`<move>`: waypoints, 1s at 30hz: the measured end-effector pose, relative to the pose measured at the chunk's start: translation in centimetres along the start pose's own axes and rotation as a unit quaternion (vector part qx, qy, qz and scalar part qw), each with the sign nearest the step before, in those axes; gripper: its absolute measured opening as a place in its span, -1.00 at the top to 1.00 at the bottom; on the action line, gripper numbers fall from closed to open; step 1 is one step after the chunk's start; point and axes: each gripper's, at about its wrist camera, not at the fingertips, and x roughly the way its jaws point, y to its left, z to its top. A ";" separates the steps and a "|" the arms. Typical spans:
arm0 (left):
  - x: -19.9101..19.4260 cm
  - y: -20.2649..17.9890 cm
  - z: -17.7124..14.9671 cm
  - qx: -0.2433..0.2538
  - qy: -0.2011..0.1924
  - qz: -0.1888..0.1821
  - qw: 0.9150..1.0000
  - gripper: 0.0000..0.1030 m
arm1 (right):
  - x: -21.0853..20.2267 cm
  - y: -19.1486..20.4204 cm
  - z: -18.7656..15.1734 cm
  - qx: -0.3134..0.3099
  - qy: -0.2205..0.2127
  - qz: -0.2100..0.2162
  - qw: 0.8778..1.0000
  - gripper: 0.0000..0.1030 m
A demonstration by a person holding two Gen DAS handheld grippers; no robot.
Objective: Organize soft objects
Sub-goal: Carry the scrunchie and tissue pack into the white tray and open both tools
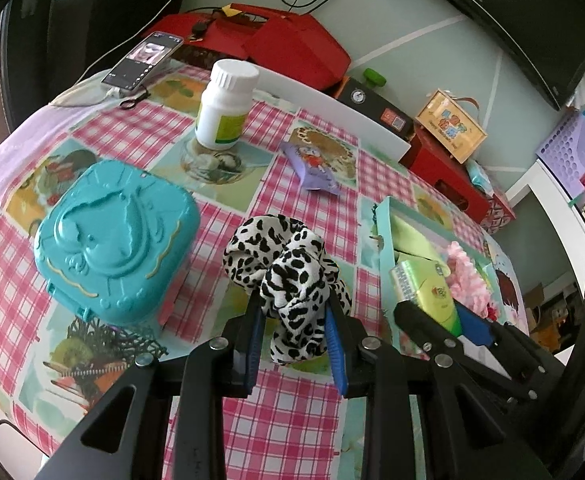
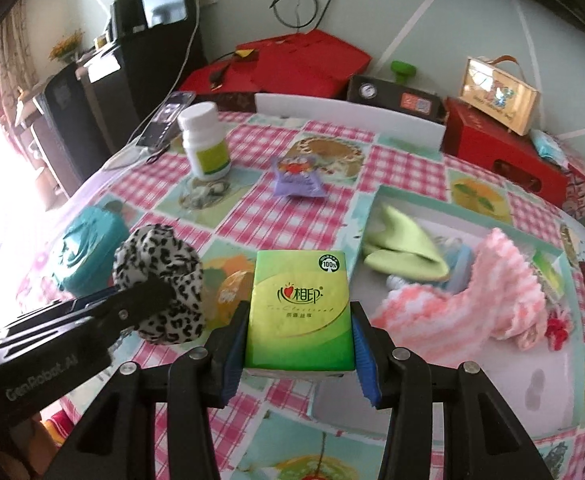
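While my left gripper (image 1: 294, 320) is clenched on the black-and-white leopard-print fabric scrunchie (image 1: 288, 276) above the checked tablecloth (image 1: 288, 420), my right gripper (image 2: 298, 344) clamps the green plastic-wrapped tissue pack (image 2: 298, 312) by its sides, both beside the shallow pale-green tray (image 2: 412, 196) that holds a pink fluffy cloth (image 2: 488, 280). I judge the loose scrunchie could slip free, since only a fold is pinched. With the two grippers this near, they could knock together over the tray.
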 end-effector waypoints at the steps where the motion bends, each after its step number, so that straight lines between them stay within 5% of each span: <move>1: 0.0 -0.1 0.0 0.003 0.000 0.001 1.000 0.43 | -0.1 -0.3 0.0 0.004 -0.002 -0.002 1.000 0.03; 13: 0.7 -5.1 0.8 0.069 0.004 -0.009 0.998 0.43 | -2.0 -6.7 0.2 0.088 -0.031 -0.044 0.995 0.03; 30: 4.3 -15.3 1.7 0.197 0.024 -0.030 0.980 0.43 | -4.0 -18.4 -1.7 0.237 -0.042 -0.131 0.962 0.03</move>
